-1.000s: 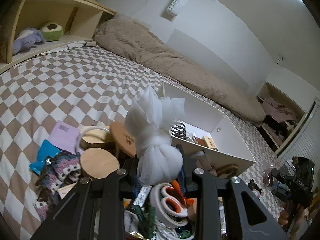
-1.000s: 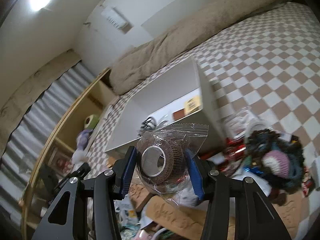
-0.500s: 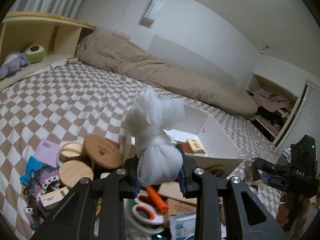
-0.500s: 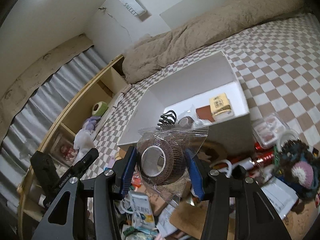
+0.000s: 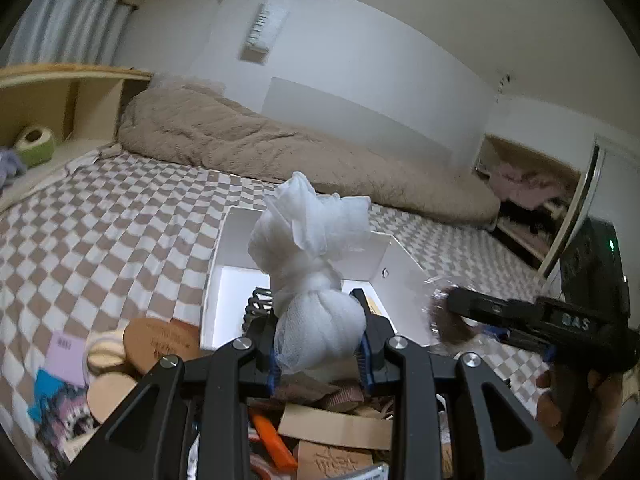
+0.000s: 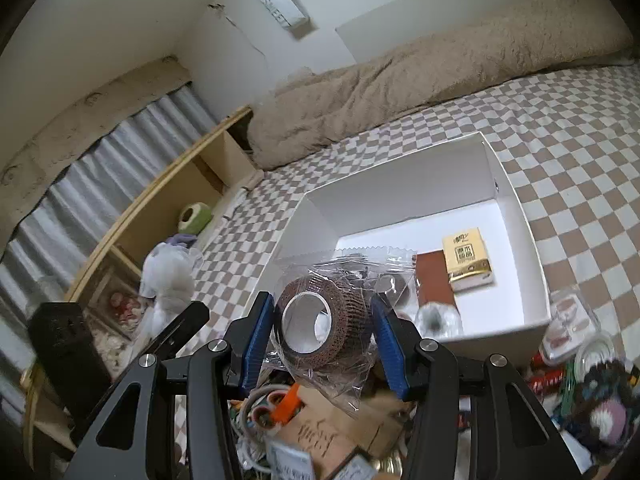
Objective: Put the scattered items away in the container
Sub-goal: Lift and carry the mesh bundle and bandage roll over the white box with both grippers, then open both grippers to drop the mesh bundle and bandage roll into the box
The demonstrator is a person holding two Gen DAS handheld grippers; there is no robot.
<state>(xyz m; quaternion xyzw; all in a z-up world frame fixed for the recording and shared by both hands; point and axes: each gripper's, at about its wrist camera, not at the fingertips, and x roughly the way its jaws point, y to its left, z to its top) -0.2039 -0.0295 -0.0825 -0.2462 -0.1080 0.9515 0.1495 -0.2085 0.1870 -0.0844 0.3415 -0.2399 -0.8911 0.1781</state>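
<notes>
While both grippers hover near the white box:
Wall sign: "SWEET".
Left gripper: fingers clamp white mesh bundle.
Right gripper: fingers clamp bagged brown tape roll.

The box stands open at the top, nothing over its mouth. Inside, the far half of the floor is bare; the near half holds a yellow pack, a brown card beside it, and a black coil at the left wall. Its near wall rises between the clutter and the interior. In front of that wall lies a dense heap: cardboard, scissors, wooden discs to the left, a plastic tray and knitted pieces to the right. The checkered bed is bare left, right and beyond the box, up to the blanket.
</notes>
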